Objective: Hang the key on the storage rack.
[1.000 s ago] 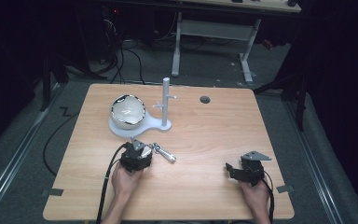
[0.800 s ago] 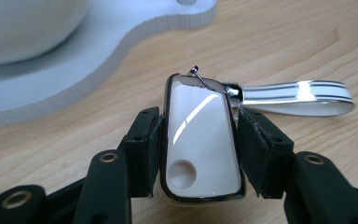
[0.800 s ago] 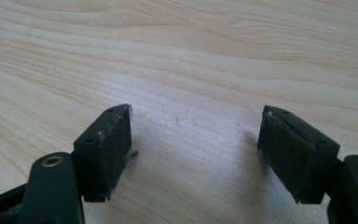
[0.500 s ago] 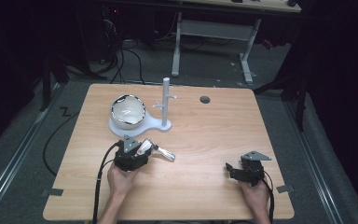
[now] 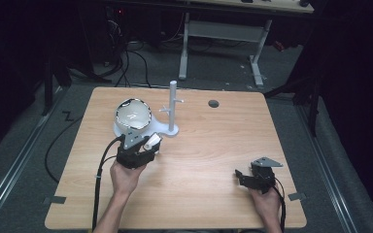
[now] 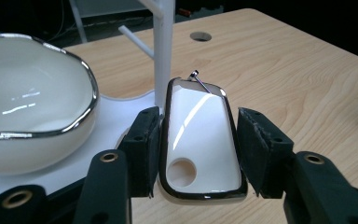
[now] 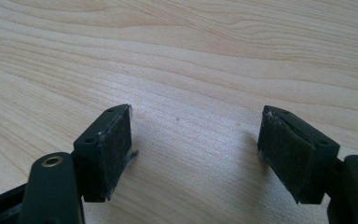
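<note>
White tag held near the stand
Left hand-held gripper [image 6: 198,158] clamps the silver-rimmed white tag [image 6: 198,140]; it could knock the stand's post [image 6: 164,51]. Right hand-held gripper [image 7: 196,154] rests apart.

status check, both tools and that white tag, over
Left tool shut on white tag, beside stand post. Right tool open, over bare table.

Both black grippers [image 5: 135,151] [image 5: 250,178] are showing brass-ringed screw holes, fuzzy dark pads [image 7: 114,149], grey triangular plates, trailing black cables; forearms are showing bare.
</note>
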`<move>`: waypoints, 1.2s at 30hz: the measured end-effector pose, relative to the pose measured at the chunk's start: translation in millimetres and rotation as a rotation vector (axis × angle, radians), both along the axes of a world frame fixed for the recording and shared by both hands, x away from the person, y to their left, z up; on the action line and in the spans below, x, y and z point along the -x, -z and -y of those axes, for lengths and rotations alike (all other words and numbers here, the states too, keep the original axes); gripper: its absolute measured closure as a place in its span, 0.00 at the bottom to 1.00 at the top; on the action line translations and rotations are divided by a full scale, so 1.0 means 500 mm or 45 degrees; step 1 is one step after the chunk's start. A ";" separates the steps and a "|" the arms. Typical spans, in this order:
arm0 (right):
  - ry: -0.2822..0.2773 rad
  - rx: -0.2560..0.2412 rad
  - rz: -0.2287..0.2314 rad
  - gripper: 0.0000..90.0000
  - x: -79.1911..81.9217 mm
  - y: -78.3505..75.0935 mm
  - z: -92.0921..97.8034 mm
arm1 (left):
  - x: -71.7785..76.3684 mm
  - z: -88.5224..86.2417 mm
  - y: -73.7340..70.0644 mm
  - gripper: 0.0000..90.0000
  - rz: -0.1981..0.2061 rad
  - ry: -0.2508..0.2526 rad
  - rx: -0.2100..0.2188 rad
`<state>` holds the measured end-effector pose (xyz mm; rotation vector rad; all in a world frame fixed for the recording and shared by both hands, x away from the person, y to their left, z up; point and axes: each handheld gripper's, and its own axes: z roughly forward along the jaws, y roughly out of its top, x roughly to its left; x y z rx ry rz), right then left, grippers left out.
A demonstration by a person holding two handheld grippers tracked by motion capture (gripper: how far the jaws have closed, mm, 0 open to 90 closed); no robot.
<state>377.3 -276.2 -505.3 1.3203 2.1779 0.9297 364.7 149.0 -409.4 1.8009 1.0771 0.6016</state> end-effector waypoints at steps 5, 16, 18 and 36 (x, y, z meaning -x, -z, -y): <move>-0.001 0.000 0.000 0.29 0.000 0.000 0.000 | -0.009 -0.005 -0.017 0.57 0.013 0.000 0.023; -0.001 0.000 0.000 0.29 0.000 0.000 0.000 | -0.038 -0.020 -0.051 0.57 0.029 -0.022 0.055; -0.001 0.000 0.000 0.29 0.000 0.000 0.000 | -0.044 -0.022 -0.059 0.57 0.034 -0.027 0.049; -0.001 0.000 0.000 0.29 0.000 0.000 0.000 | -0.101 -0.020 -0.102 0.57 0.046 -0.073 0.054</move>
